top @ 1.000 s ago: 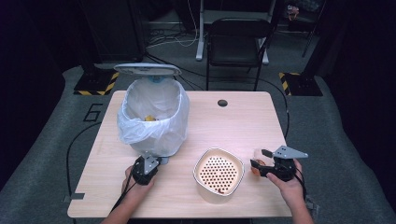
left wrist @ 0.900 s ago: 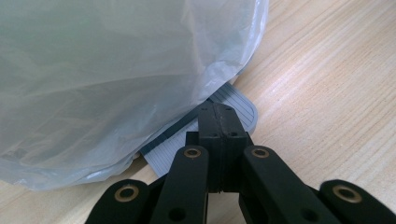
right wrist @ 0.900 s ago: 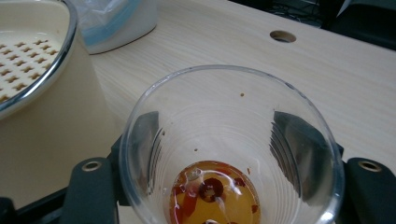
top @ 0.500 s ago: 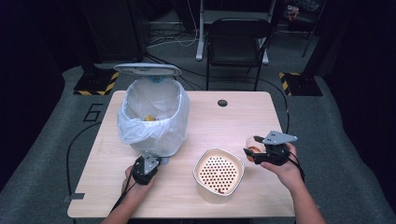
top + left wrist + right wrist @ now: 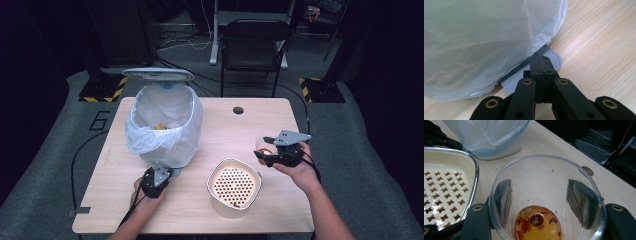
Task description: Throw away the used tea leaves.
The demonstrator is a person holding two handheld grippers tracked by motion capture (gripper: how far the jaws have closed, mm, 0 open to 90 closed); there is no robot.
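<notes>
Right gripper [image 5: 266, 152], at the right of centre in the high view, grasped a clear plastic cup [image 5: 546, 197] with amber liquid and red bits at its bottom. Its pads pressed the cup's two sides, seen through the wall in the right gripper view; the jaws had just been closing, with the cup between them. The cup was held above the table, just right of the cream square container with a perforated strainer insert [image 5: 234, 186]. Judgement: the cup was being carried, probably to be emptied through the strainer or into the bin.

Left gripper [image 5: 161, 175], at the lower left of centre, was clenched, jaws together. In the left gripper view its tips rested on a grey ribbed pedal [image 5: 551, 56] jutting from under the white bin lined with a translucent plastic bag [image 5: 162, 125]. The bin's grey lid [image 5: 157, 74] stood raised, so pressing the pedal likely kept it open.

Surface: light wood-grain table [image 5: 225, 125] with a round cable hole [image 5: 238, 110]. Room: dark, grey carpet, a black folding chair [image 5: 255, 45] beyond the table, and yellow-black hazard strips [image 5: 102, 92] on the floor.
</notes>
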